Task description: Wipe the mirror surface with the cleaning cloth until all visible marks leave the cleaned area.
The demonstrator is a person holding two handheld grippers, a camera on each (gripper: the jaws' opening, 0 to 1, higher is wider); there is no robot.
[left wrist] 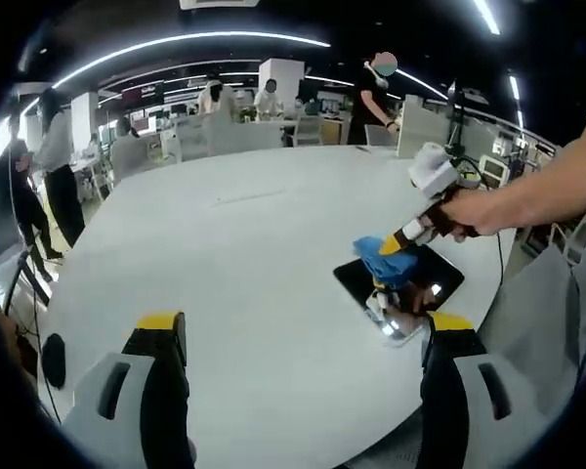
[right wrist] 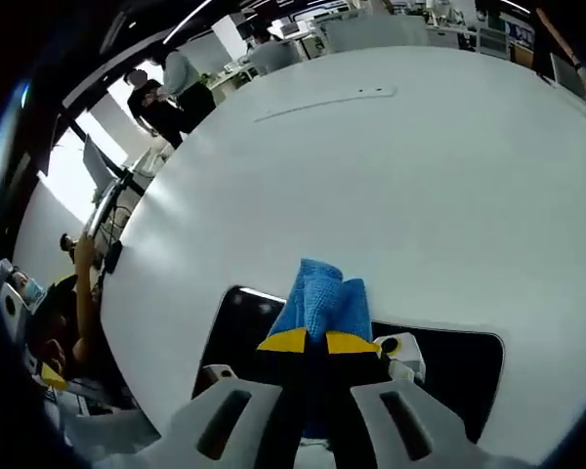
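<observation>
In the left gripper view our left gripper (left wrist: 308,337) is wide open, holding nothing, near the mirror (left wrist: 439,277) on the table (left wrist: 254,244). In the right gripper view the right gripper (right wrist: 319,341) pinches the cloth (right wrist: 320,298) on the mirror (right wrist: 449,366) — we should press flat and sweep slowly.

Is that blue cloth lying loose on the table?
No, the right hand-held gripper is shut on the cloth and holds it on the mirror.
</observation>
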